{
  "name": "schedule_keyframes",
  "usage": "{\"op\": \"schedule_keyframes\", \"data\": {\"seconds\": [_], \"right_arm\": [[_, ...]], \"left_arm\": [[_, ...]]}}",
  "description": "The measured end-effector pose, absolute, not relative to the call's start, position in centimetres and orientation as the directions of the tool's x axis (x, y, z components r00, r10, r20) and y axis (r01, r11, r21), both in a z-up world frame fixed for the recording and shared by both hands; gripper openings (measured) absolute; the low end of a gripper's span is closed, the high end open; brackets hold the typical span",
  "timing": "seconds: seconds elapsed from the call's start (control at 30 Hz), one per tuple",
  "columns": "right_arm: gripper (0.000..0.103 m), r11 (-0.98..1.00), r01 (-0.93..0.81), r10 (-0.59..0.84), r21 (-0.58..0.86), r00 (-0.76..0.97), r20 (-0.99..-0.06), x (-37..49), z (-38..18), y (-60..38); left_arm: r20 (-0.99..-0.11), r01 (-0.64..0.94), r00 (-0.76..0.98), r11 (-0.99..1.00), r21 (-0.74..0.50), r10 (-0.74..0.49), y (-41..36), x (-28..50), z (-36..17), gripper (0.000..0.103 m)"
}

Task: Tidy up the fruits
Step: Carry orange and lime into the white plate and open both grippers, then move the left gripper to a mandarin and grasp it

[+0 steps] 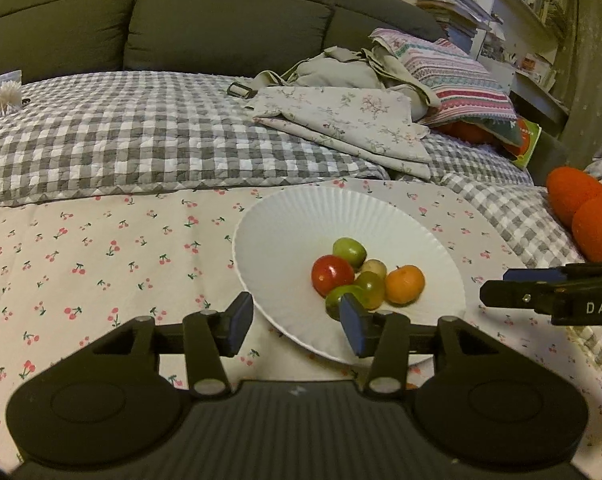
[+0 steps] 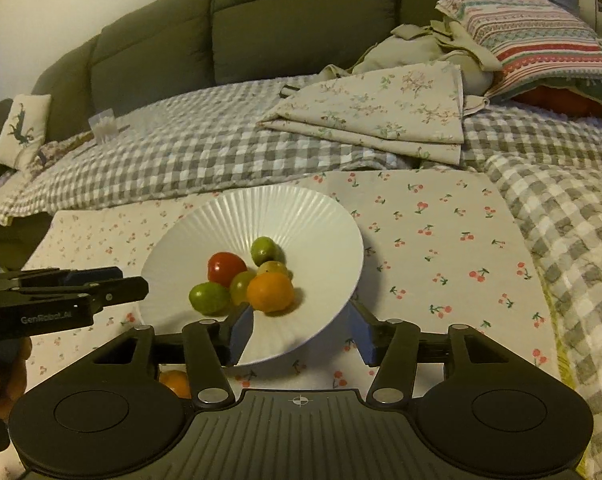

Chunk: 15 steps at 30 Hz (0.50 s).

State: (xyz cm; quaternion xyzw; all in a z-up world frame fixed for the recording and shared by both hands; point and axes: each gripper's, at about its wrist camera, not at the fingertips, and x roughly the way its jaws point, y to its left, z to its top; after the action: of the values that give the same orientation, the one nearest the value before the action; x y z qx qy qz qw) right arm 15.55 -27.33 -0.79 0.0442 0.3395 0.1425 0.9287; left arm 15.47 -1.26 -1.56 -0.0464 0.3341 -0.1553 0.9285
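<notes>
Both grippers are hovering at the near rim of the white plate (image 2: 261,208), which is sitting on the cherry-print cloth (image 2: 441,240) on the bed. Left gripper (image 1: 297,322) is spread and carrying nothing, its right pad overlapping a green fruit (image 1: 335,298) in view (touching or just in front, can't tell). Right gripper (image 2: 301,334) is also spread wide and carrying nothing, its fingers straddling the plate's near edge. Plate is holding a tight cluster: red tomato (image 2: 225,268), orange tangerine (image 2: 269,291), and a few green and yellowish fruits all touching one another. One more orange fruit (image 2: 175,382) is lying on the cloth just outside the plate, half hidden behind the right gripper's linkage. My read: most of the gathering is done and we're sitting between picks, with the stray orange one as the likely remaining item. Next move is probably calling for one gripper to drop low beside the plate, bracket that fruit without nudging the rim, and close gently (round, so it's likely to roll).
</notes>
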Motion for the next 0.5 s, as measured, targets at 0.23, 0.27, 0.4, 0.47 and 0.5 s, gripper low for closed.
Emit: {"op": "schedule_keyframes", "data": {"seconds": [0.23, 0.27, 0.4, 0.47, 0.5], "right_arm": [[0.056, 0.955, -0.233, 0.298, 0.186, 0.732, -0.613, 14.2, -0.4, -27.7], [0.058, 0.954, -0.232, 0.299, 0.189, 0.732, -0.612, 13.9, -0.3, -27.8], [0.06, 0.951, -0.245, 0.309, 0.189, 0.73, -0.609, 12.8, 0.1, -27.8], [0.061, 0.948, -0.251, 0.318, 0.195, 0.729, -0.607, 12.4, 0.2, -27.8], [0.063, 0.945, -0.257, 0.326, 0.201, 0.724, -0.608, 12.2, 0.2, -27.8]], "left_arm": [[-0.624, 0.27, 0.712, 0.946, -0.18, -0.322, -1.6, 13.2, -1.0, 0.048], [-0.628, 0.278, 0.707, 0.945, -0.175, -0.325, -1.8, 12.8, -0.9, 0.048], [-0.641, 0.279, 0.696, 0.945, -0.173, -0.323, -1.9, 11.0, -0.7, 0.055], [-0.655, 0.281, 0.682, 0.943, -0.178, -0.326, -1.8, 10.2, -1.0, 0.056], [-0.664, 0.279, 0.675, 0.944, -0.175, -0.322, -1.8, 10.0, -1.2, 0.056]]}}
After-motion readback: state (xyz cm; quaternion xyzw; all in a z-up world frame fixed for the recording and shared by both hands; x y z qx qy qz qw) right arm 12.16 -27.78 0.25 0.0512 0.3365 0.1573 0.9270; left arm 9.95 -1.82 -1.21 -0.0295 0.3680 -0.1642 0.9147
